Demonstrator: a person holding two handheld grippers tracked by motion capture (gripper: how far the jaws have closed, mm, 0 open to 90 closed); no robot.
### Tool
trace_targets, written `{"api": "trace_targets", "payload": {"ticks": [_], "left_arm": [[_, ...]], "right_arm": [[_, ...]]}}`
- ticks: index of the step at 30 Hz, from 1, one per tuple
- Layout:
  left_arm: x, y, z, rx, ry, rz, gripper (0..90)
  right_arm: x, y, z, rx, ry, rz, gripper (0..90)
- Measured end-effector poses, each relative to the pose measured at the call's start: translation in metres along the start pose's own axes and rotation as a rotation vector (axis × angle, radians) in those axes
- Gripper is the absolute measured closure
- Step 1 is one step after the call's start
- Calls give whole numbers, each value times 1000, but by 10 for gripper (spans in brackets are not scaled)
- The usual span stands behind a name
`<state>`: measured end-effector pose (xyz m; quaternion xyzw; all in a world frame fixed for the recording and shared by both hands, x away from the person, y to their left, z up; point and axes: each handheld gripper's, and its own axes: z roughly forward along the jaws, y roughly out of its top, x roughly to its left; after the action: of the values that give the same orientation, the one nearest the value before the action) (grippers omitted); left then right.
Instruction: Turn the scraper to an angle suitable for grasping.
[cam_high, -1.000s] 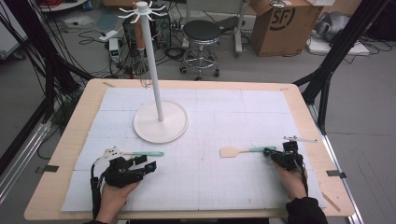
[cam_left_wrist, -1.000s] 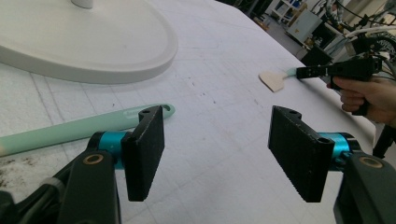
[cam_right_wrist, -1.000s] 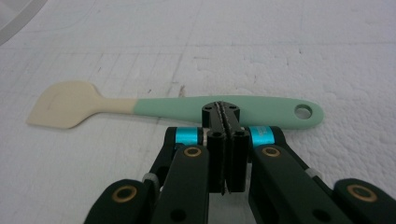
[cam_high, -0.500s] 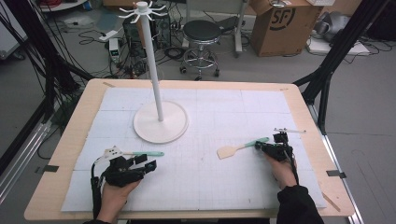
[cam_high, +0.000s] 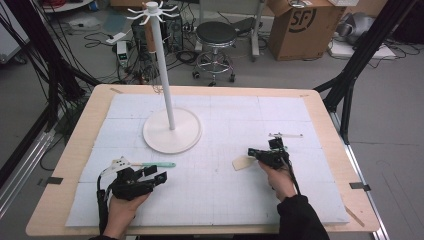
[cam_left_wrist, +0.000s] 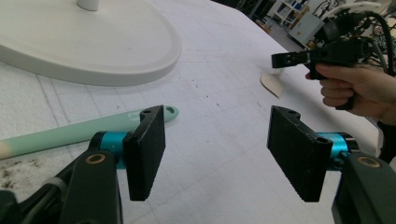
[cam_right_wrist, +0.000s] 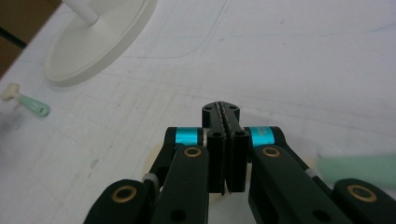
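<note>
A spatula with a mint-green handle and cream head (cam_high: 243, 162) is pinched in my right gripper (cam_high: 252, 151), whose jaws are shut on it. In the right gripper view the head peeks out under the right gripper (cam_right_wrist: 221, 109) and the blurred green handle (cam_right_wrist: 359, 169) runs off to the right. A second mint-handled spatula (cam_high: 155, 164) lies flat on the white mat just beyond my left gripper (cam_high: 156, 175). The left gripper (cam_left_wrist: 217, 126) stands open with nothing between its pads; that handle (cam_left_wrist: 70, 133) lies left of them. The right gripper (cam_left_wrist: 286, 58) shows farther off.
A white hanging stand on a round base (cam_high: 172, 131) rises mid-table, its hooks high above. A thin pale stick (cam_high: 285, 135) lies on the mat at the right. The mat covers a wooden table (cam_high: 75, 150). Behind it are a stool (cam_high: 216, 35) and a cardboard box (cam_high: 300, 25).
My right gripper has moved left toward the middle of the mat, carrying its spatula along. The left gripper and the spatula beside it have stayed put.
</note>
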<state>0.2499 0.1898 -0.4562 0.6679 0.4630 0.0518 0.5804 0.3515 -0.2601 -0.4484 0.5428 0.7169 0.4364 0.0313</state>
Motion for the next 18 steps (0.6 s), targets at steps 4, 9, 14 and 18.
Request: {"api": "trace_targets", "payload": {"ticks": [4,9,14,18], "left_arm": [[0,0,0,5,-8,3,378],[1,-1,-1,-2,-15,-3,377],[1,-1,-1,2,-16,-2,378],[0,-1,-2,2,-19,-6,378]], "right_arm": [[9,7,16,35,-16,-1,897],[0,7,23,52,-30,53,896],[-3,6,21,58,-20,77,897],[1,3,18,86,-13,87,897]]}}
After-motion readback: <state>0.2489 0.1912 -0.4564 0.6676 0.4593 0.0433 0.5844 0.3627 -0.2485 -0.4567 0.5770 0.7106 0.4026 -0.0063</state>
